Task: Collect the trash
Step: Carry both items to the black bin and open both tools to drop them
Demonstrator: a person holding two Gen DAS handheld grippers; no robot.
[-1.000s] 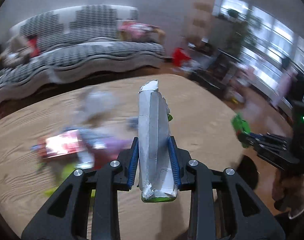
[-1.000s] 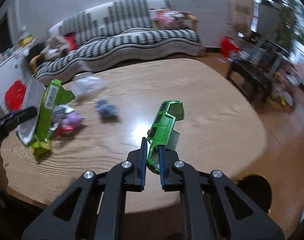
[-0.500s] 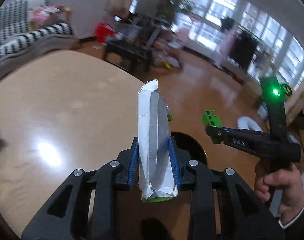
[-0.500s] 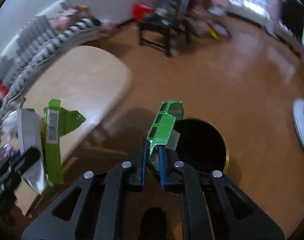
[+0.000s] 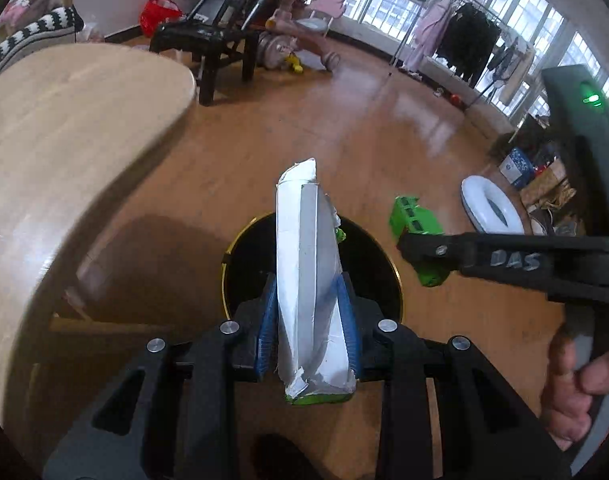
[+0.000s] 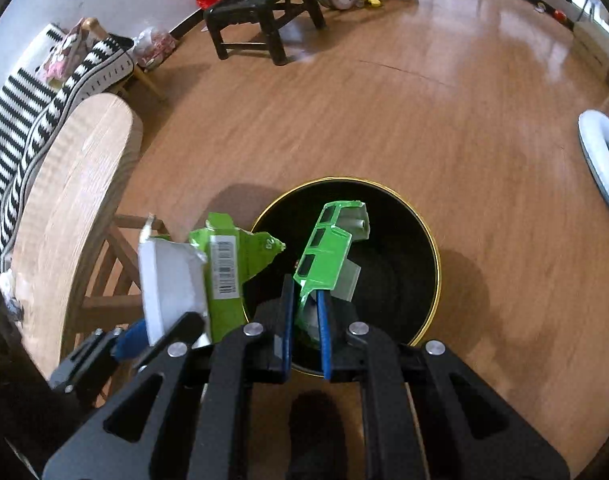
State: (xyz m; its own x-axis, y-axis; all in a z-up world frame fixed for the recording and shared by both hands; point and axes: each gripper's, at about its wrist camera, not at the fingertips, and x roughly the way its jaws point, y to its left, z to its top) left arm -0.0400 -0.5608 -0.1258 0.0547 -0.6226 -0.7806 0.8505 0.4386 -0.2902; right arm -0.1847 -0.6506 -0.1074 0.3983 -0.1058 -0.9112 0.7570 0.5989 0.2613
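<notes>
Right tongs [image 6: 306,334] clamped on the green toy-car scrap [image 6: 328,248], directly above the black bin [image 6: 424,240]. Left tongs [image 5: 308,332] pinch the torn carton [image 5: 308,264] upright, over the bin's left rim. Your right is better centred; drop there first.

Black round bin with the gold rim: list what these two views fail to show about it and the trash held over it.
- Black round bin: inside too dark to tell any contents, both views; near rim hidden by the gripper bodies.
- Green and silver foil snack wrapper: print hidden in left view; only the barcode shows in right view, too small to read.
- Flattened green carton: lower end hidden between the right gripper pads.
</notes>
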